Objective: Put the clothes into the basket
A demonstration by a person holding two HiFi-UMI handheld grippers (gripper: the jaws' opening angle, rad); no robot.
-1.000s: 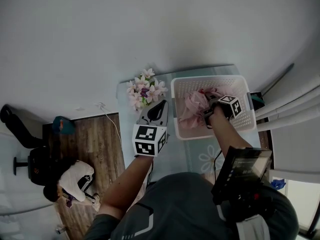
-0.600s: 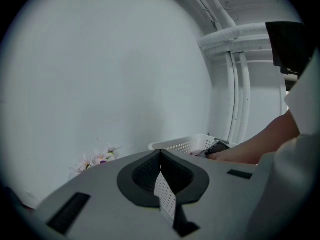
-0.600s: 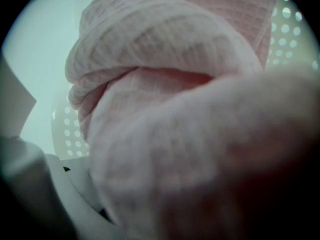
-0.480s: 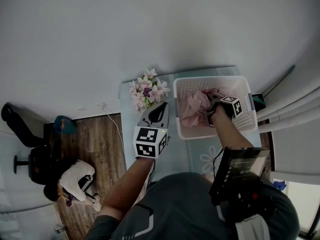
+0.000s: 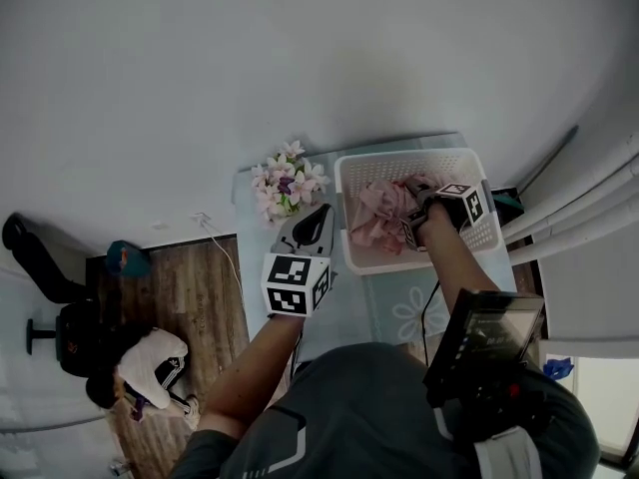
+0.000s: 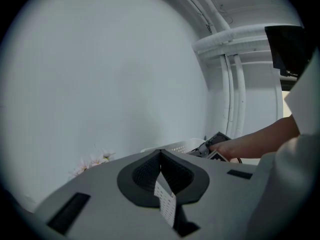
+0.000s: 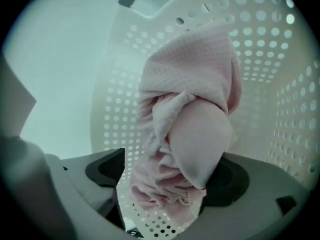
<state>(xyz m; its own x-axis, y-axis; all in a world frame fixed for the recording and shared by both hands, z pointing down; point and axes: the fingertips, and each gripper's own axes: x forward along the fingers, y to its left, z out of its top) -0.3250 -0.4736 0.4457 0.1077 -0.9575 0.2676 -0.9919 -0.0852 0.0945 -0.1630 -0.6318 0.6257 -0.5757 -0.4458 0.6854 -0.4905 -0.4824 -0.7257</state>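
The right gripper (image 5: 414, 223) is reaching down inside the white perforated plastic basket (image 5: 404, 158), and it's got the crumpled pink waffle-knit cloth (image 5: 374, 213) with it. In the right gripper view you can see the claw of the right gripper (image 7: 170, 184) pinching that pink cloth (image 7: 190, 99). A fat bunch of folds is squeezed between the two dark pads, and the rest bulges out past them. The basket's dotted wall (image 7: 280, 84) curves right behind the fabric. From the head view the cloth is sitting in the left half of the basket, below the rim.

The left gripper (image 5: 319, 218) is outside the basket, just beside its left wall, over the pale blue table with the flower print (image 5: 389, 312). Its own view shows the claw (image 6: 161, 159) pressed together with nothing in it. The two dark pads meet in a straight seam. Past the tips you can make out the basket's rim (image 6: 175, 146) and the person's other hand reaching over it.

There's a bunch of pink and white artificial flowers (image 5: 285, 183) near the basket's far left corner, close to it but not touching as far as the head view shows. They peek in at the left of the left gripper view too (image 6: 92, 161).
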